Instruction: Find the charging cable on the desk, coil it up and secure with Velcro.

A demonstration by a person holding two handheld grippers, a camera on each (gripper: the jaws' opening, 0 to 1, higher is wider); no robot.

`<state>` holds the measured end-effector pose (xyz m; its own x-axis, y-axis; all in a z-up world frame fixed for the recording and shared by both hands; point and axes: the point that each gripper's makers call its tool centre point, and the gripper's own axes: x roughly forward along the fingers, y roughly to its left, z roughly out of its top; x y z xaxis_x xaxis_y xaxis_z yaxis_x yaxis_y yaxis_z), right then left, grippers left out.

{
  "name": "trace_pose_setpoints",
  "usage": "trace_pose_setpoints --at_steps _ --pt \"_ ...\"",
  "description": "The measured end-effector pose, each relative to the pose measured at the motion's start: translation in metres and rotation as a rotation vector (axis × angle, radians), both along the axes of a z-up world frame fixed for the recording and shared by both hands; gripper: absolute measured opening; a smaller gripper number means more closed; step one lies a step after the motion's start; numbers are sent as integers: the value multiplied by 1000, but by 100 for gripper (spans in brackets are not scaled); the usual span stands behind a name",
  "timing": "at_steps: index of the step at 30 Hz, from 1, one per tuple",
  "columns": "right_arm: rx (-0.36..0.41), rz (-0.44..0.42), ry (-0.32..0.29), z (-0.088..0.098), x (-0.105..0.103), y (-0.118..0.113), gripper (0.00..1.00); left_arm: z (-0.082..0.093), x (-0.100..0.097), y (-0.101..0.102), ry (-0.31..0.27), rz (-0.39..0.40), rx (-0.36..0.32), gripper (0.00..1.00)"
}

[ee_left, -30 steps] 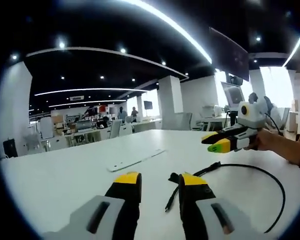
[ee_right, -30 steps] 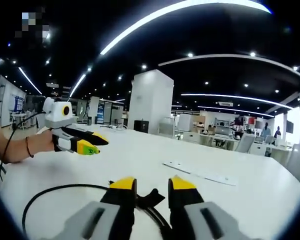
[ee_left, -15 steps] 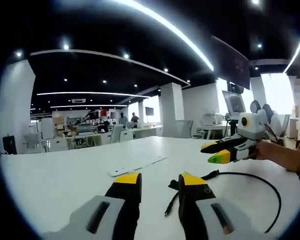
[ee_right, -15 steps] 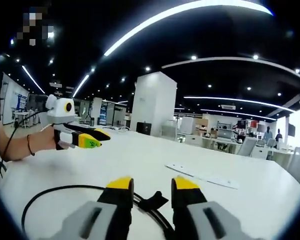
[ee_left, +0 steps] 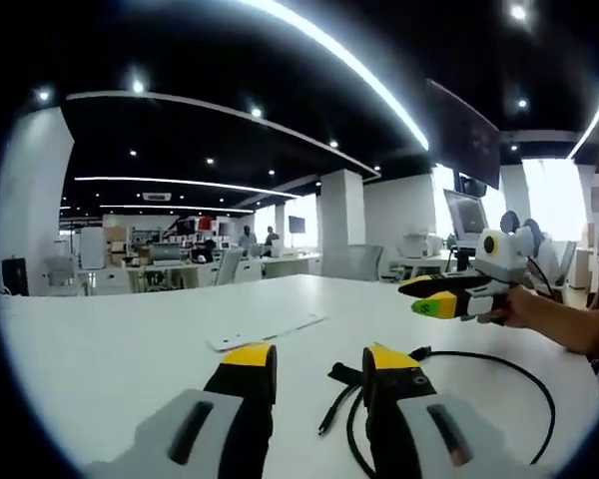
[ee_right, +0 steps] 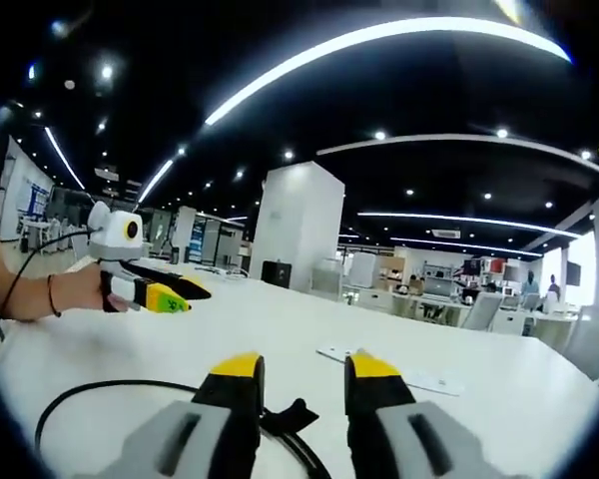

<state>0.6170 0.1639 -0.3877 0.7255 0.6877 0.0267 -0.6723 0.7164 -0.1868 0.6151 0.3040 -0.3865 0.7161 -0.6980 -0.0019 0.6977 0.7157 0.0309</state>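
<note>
The left gripper (ee_left: 319,361) is held low over the white desk (ee_left: 110,349). Its yellow-tipped jaws are spread apart with nothing between them. The black charging cable (ee_left: 524,374) lies on the desk ahead and to the right of these jaws. It runs in a wide loop, and one free plug end (ee_left: 324,424) rests in the gap just beyond the jaw tips. A black Velcro strap (ee_left: 344,374) sits on the cable beside the right jaw.

The right gripper (ee_right: 301,367) is also held low over the desk (ee_right: 280,319), jaws spread and empty. The cable (ee_right: 90,391) curves across the desk to the left of these jaws, and the Velcro strap (ee_right: 288,414) lies between the jaw tips without being pinched.

Each gripper is visible in the other's view, raised above the desk: the right gripper (ee_left: 429,296) and the left gripper (ee_right: 175,291). A flat white strip (ee_left: 265,332) lies on the desk beyond the cable.
</note>
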Motion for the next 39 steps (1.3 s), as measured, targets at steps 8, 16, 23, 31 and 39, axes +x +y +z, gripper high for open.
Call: trace_pose_setpoints --at_steps 8,16,23,31,39 --pt "29 -2 -1 4 2 -2 33 3 -2 0 -17 -6 2 34" --pt "23 -8 1 3 5 -4 32 3 -4 1 -21 -7 0 34" --pt "6 -9 1 2 6 -2 32 2 -3 0 -16 -13 5 34" --pt "4 -12 -2 4 6 -2 32 1 -5 -4 -17 -24 12 33" --pt "5 -19 1 2 8 -5 32 -2 -5 -4 -5 -26 13 32"
